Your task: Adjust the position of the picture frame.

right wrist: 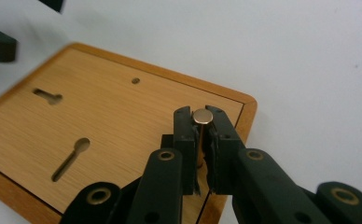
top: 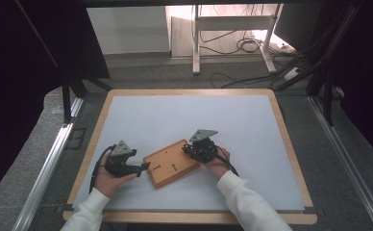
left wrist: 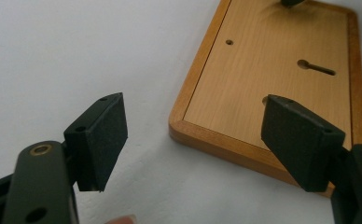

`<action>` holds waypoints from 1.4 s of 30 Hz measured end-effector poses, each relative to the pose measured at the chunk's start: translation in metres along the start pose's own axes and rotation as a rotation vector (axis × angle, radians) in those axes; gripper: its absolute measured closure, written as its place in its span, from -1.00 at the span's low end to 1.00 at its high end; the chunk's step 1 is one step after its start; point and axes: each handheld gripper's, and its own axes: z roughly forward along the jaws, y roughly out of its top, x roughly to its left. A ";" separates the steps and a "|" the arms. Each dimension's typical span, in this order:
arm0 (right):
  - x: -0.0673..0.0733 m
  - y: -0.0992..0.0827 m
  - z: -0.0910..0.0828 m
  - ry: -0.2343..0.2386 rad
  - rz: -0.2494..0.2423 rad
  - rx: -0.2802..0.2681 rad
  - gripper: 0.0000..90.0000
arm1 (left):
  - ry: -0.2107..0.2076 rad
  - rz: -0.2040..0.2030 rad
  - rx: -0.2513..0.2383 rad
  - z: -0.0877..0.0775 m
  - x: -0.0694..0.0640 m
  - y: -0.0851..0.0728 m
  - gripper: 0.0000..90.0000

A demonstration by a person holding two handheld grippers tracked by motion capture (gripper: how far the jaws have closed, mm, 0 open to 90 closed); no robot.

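Lying flat near the middle of the white-topped table (top: pixel 184 115) is a wooden board (top: pixel 171 163), rectangular with a raised darker rim, its long side running from about 8 o'clock to 2 o'clock in the high view. Its pale face shows two keyhole-shaped slots (right wrist: pixel 71 158) and one small round hole (right wrist: pixel 135 80).

The left hand-held gripper (top: pixel 141 168) rests on the table just off the board's 9 o'clock end, held by the person's left hand (top: pixel 108 179). In the left gripper view its jaws stand wide apart with nothing between them, and the board's near corner lies ahead between them toward 1 o'clock.

The right hand-held gripper (right wrist: pixel 202 122) sits over the board's corner at 3 o'clock in the high view. Its jaws are drawn narrow and pinch a small metal pin with a flat round head (right wrist: pixel 202 116), which stands up between the pads above the board's surface, close to the rim.
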 end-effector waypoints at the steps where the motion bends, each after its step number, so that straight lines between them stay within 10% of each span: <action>1: 0.000 -0.001 0.001 -0.002 0.001 -0.004 0.85 | 0.000 0.000 0.000 0.000 0.000 0.000 -0.51; 11: -0.004 -0.007 -0.050 -0.068 0.084 -0.066 -0.09 | 0.005 0.000 -0.001 0.000 0.001 0.000 -0.51; 26: -0.014 -0.092 -0.130 -0.133 0.191 -0.030 -0.28 | 0.035 -0.010 0.014 0.008 0.011 0.001 -0.49; 31: -0.006 -0.103 -0.149 -0.169 0.173 -0.057 -0.28 | 0.045 0.014 0.020 0.011 0.019 0.004 -0.05; 36: -0.002 -0.105 -0.153 -0.176 0.157 -0.055 -0.31 | 0.025 0.027 0.037 0.018 0.033 0.015 0.85; 42: -0.006 -0.106 -0.149 -0.186 0.174 -0.039 -0.32 | -0.033 0.058 0.102 0.032 0.034 0.020 1.00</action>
